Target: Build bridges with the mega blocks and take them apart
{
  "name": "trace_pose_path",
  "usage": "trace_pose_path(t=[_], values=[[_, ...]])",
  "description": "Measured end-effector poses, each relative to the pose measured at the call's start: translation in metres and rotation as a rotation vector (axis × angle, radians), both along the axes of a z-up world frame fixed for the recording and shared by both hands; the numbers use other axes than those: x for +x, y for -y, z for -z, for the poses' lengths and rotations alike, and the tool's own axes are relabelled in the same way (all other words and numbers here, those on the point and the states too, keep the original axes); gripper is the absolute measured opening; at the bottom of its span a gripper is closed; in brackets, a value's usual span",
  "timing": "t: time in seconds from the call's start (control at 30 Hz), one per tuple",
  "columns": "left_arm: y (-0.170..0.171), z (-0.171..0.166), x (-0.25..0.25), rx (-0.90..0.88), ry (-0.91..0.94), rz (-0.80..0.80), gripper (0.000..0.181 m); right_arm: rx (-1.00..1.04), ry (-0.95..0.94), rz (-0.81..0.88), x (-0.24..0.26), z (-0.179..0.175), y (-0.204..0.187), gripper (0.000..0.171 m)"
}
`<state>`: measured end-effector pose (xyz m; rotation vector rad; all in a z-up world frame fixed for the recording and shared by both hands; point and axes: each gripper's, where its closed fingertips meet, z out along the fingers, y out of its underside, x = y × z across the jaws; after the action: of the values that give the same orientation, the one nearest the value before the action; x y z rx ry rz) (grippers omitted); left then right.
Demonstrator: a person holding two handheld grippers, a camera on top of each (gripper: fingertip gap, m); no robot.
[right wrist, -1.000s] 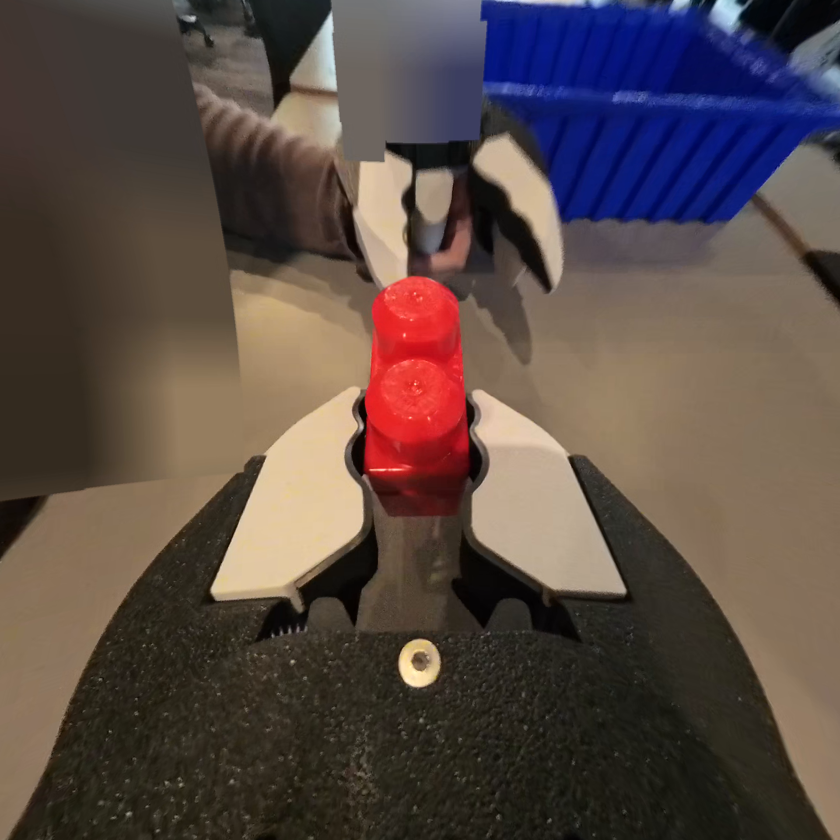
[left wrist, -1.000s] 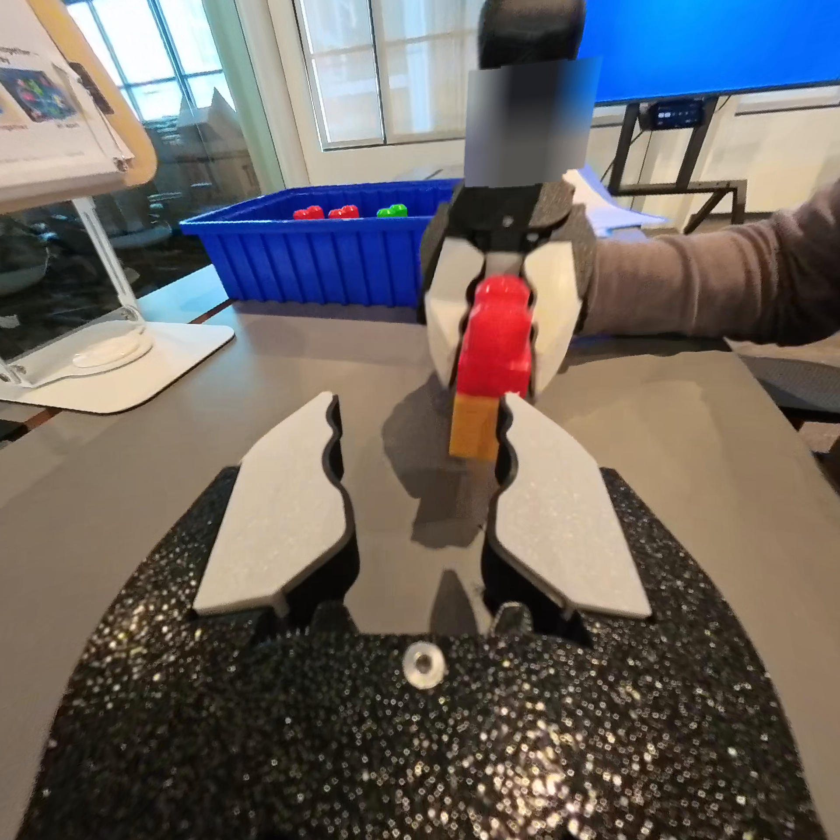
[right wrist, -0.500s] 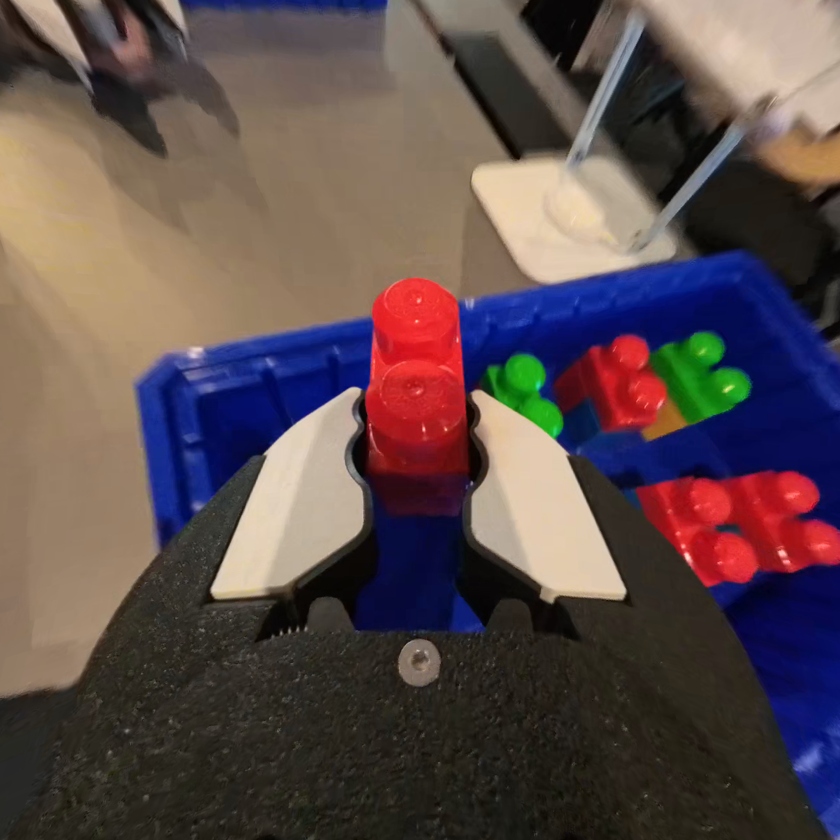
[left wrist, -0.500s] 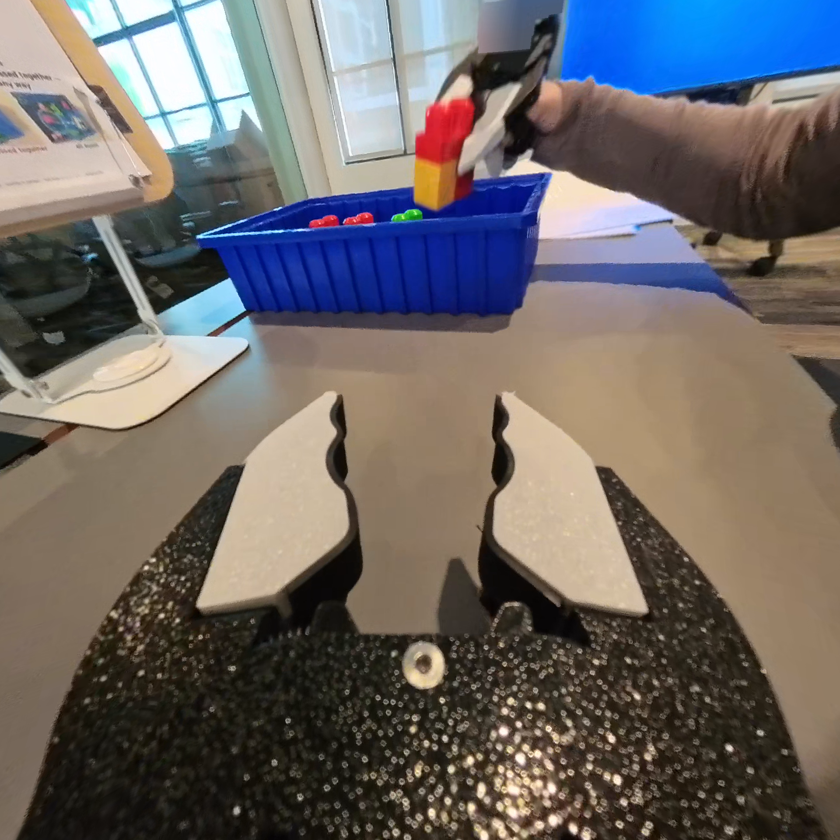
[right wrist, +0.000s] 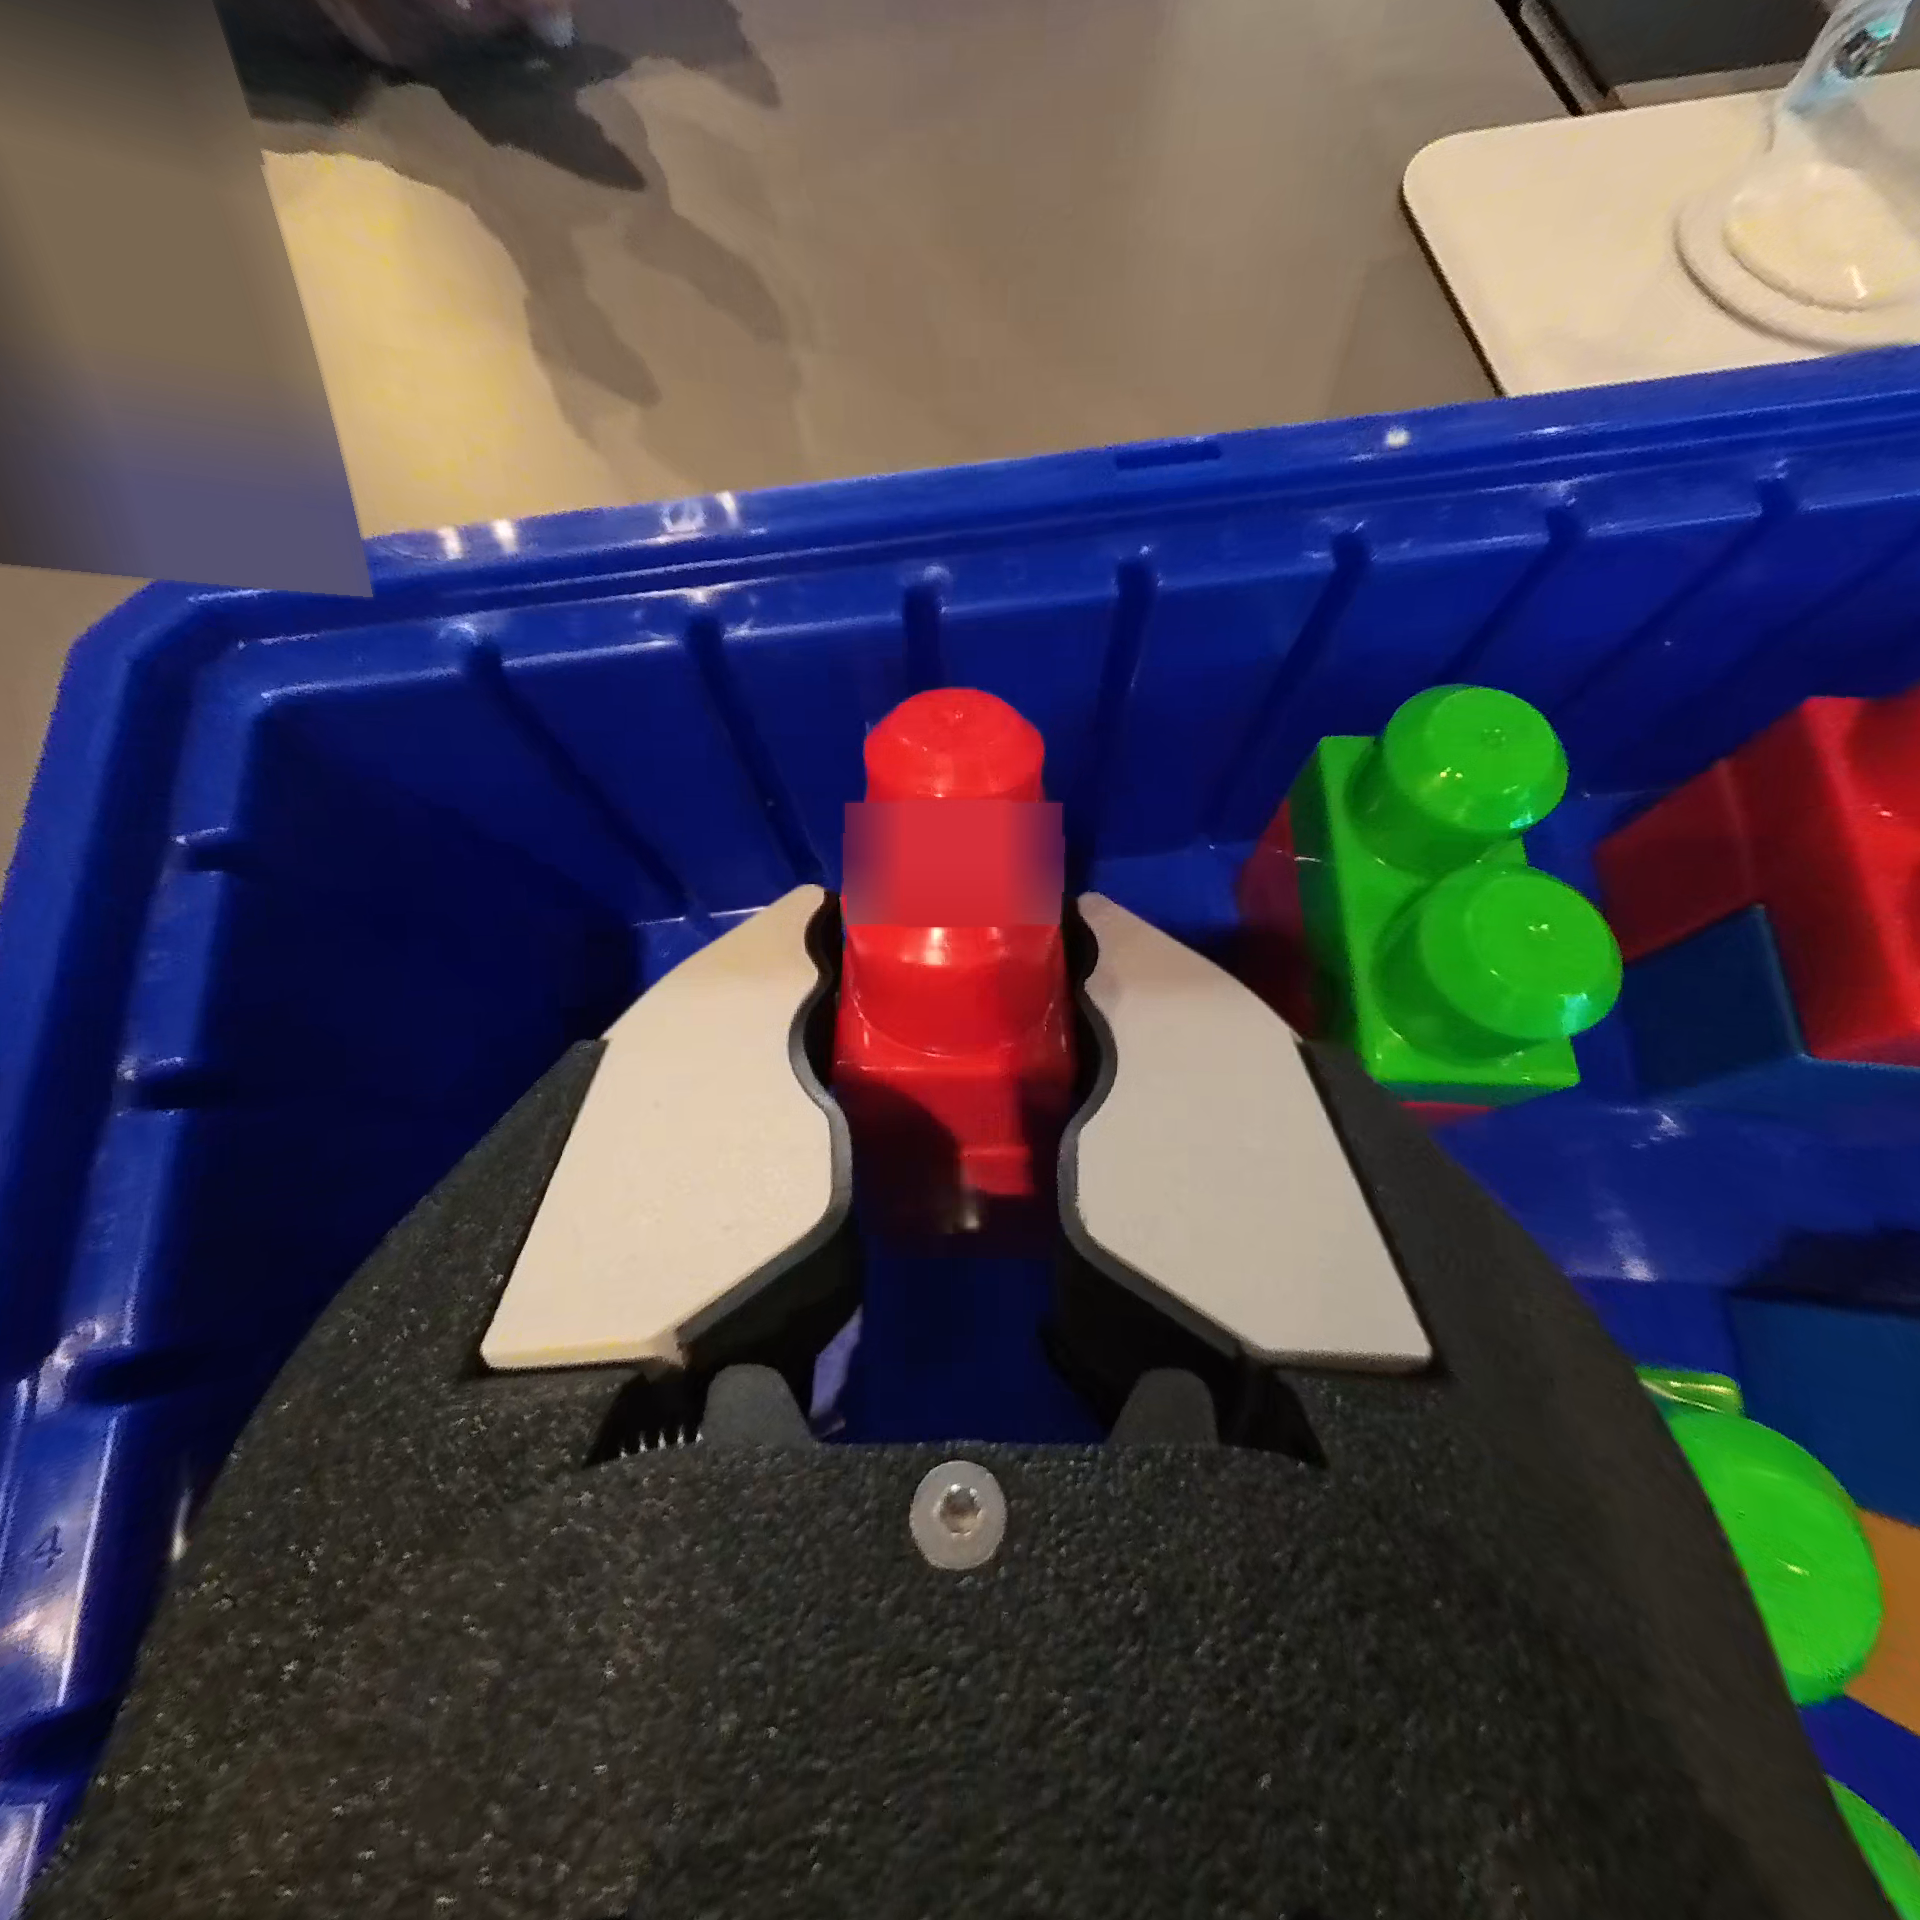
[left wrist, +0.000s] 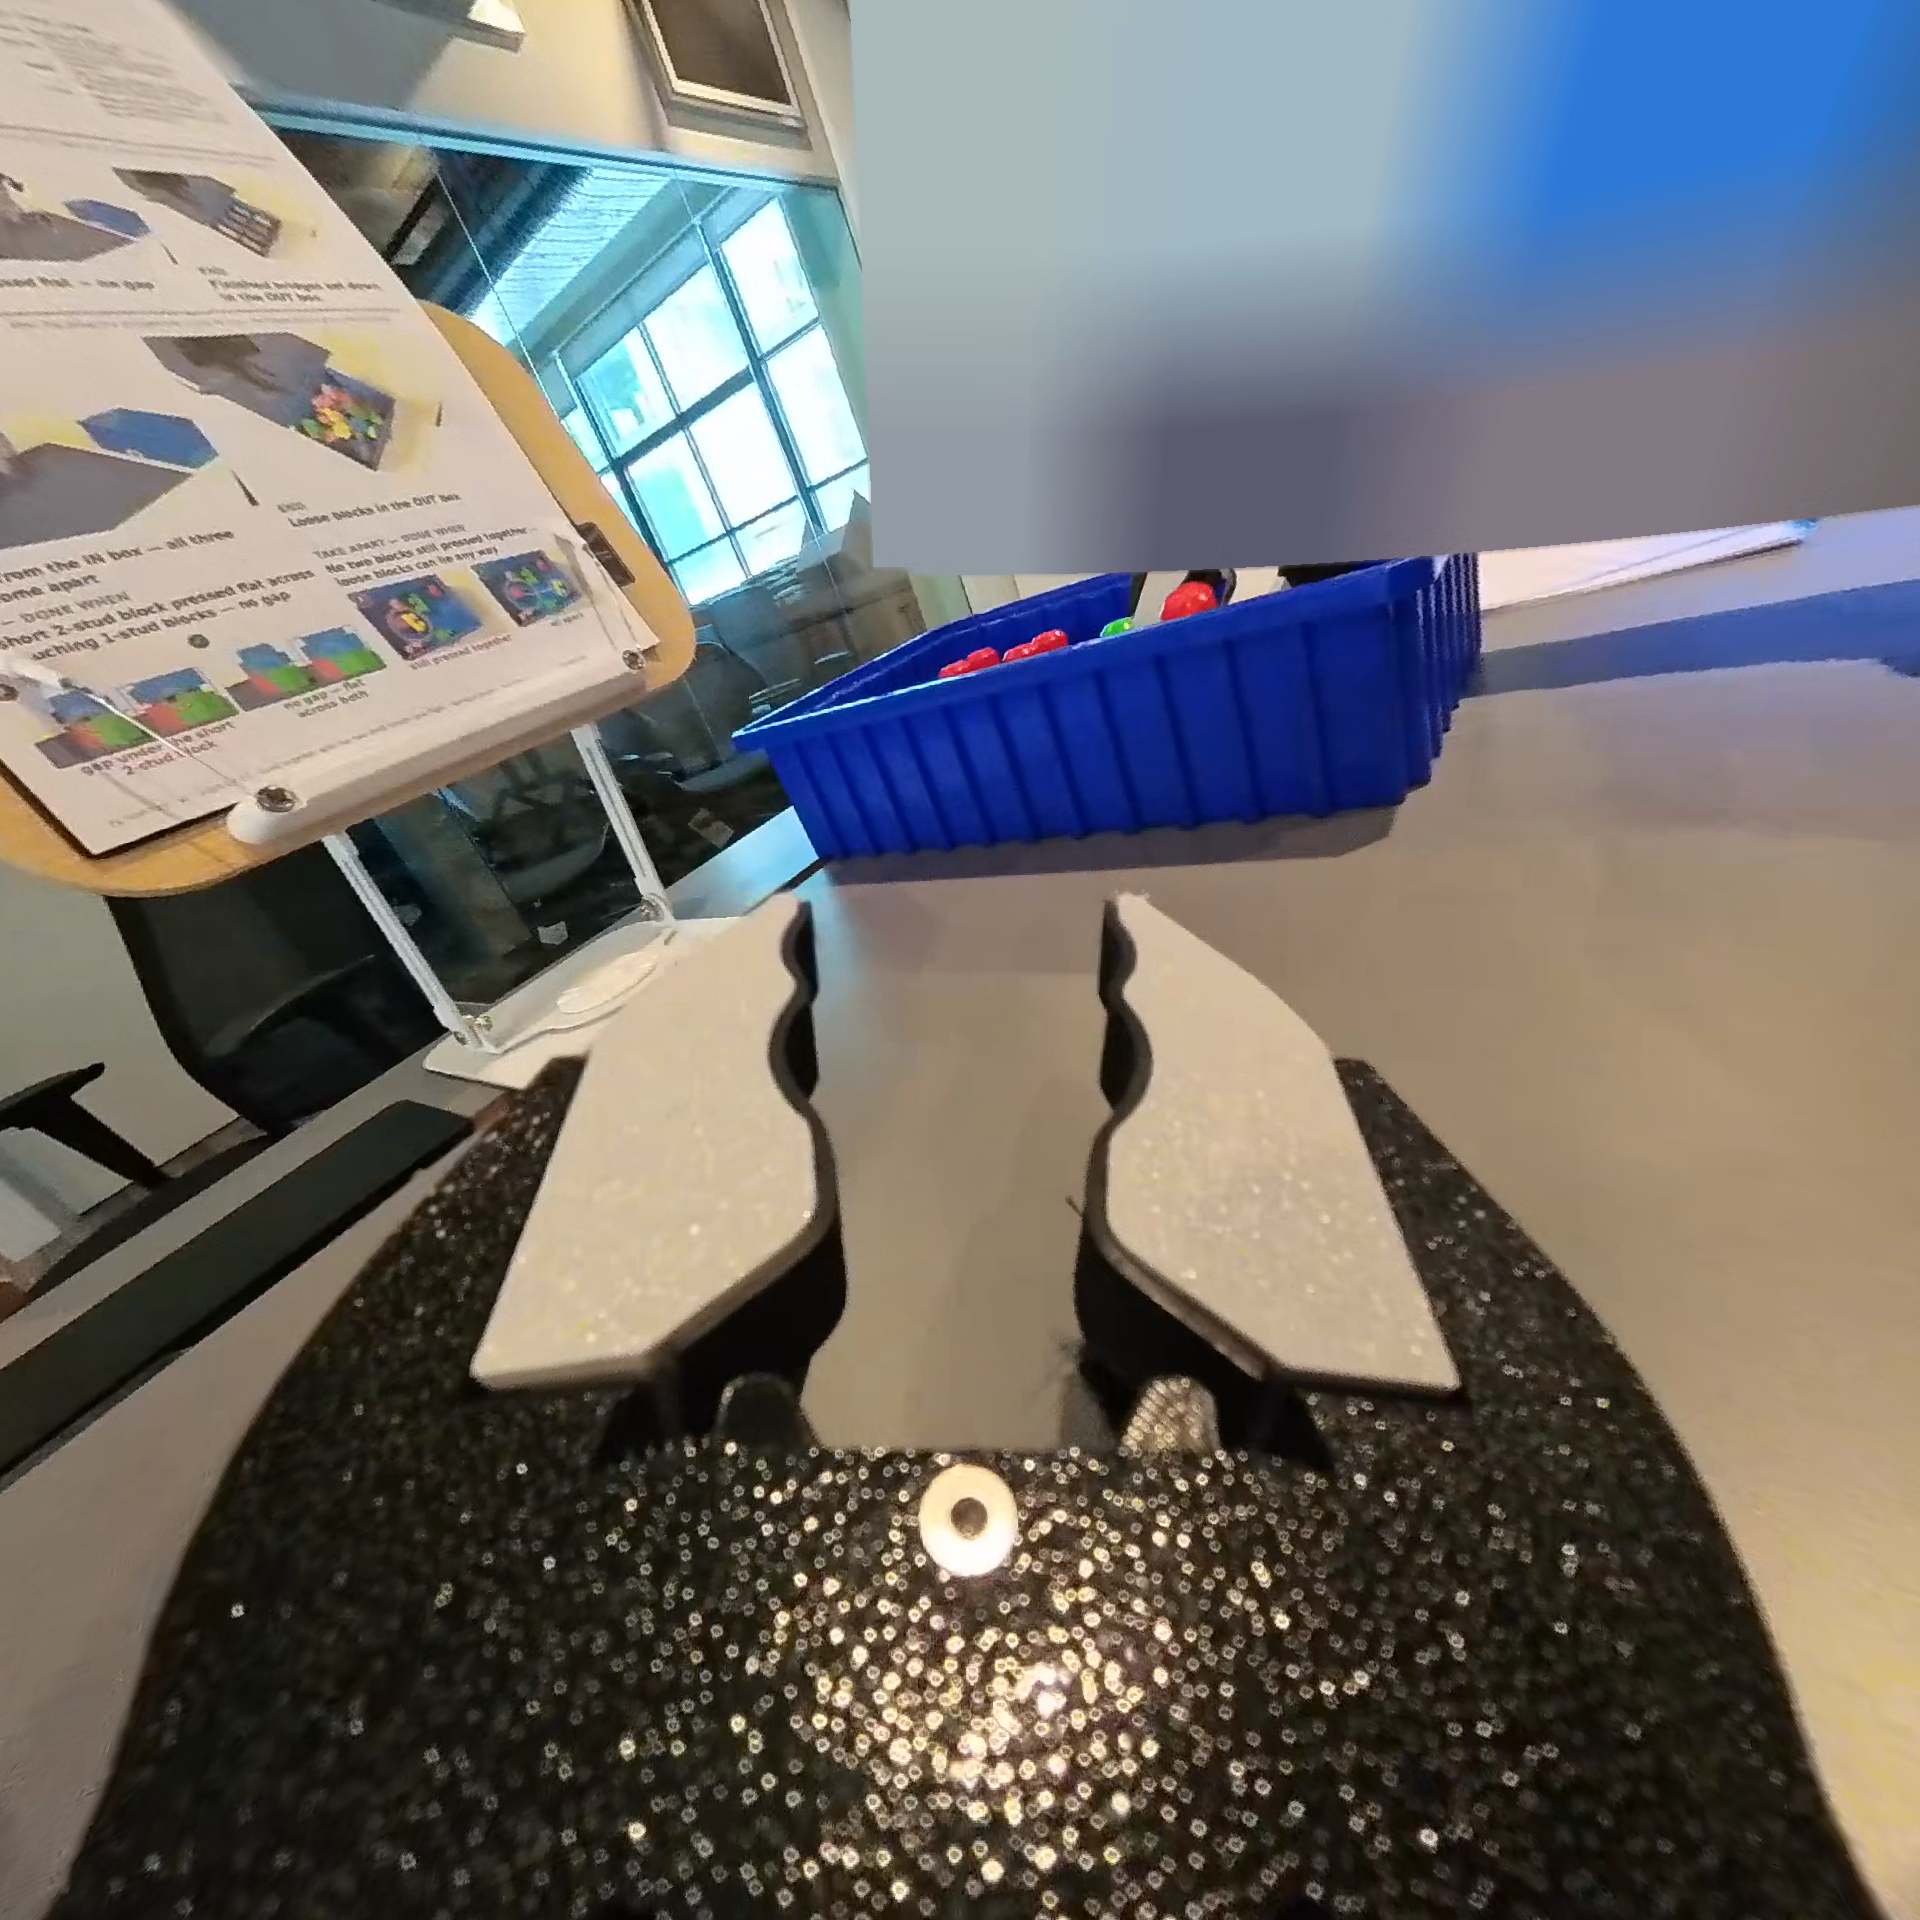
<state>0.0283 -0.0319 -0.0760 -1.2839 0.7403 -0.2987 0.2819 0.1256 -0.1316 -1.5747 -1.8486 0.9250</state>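
— Between your right fingers, what have you got?

— My right claw (right wrist: 951, 997) is clenched on a red two-stud block (right wrist: 951, 1023), studs pointing away from me. It sits down inside the blue bin (right wrist: 623, 665), close to the ribbed wall near one corner. Whether the block touches the bin floor, I cannot tell.

— And around it?

— Just to its right stands a green two-stud block (right wrist: 1455, 914), apart from my fingers, with a larger red block (right wrist: 1808, 852) beyond it. More green (right wrist: 1766, 1558) pokes out past the claw body lower right. Outside the bin lies the grey surface (right wrist: 935, 260), and at the far right a white stand base (right wrist: 1621, 208).

— Your left claw?

— My left claw (left wrist: 956, 1018) is released, fingers spread wide with nothing between them, hovering over the surface (left wrist: 1610, 987). Ahead of it sits the blue bin (left wrist: 1122, 748), well apart from my fingertips. Over its rim I see red studs (left wrist: 1003, 655), a bit of green (left wrist: 1120, 627), and the red block (left wrist: 1190, 600) between the other claw's pale fingers (left wrist: 1148, 603). To the left, an instruction sheet on a tilted board (left wrist: 260, 499) rises on a clear stand.
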Motion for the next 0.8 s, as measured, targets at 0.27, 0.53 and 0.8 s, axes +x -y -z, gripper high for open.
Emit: trace_pose_path(t=[0.27,0.53,0.8], values=[[0.001,0.003,0.002,-0.026,0.007,0.029,0.052,0.006,0.059,-0.017,0.008,0.014,0.003,0.041],[0.002,0.003,0.003,-0.037,0.018,0.043,0.052,0.001,0.094,0.009,0.016,-0.006,0.009,0.069],[-0.001,-0.003,-0.006,-0.043,0.083,0.02,0.053,0.273,-0.302,0.084,-0.038,-0.145,0.044,0.056]])
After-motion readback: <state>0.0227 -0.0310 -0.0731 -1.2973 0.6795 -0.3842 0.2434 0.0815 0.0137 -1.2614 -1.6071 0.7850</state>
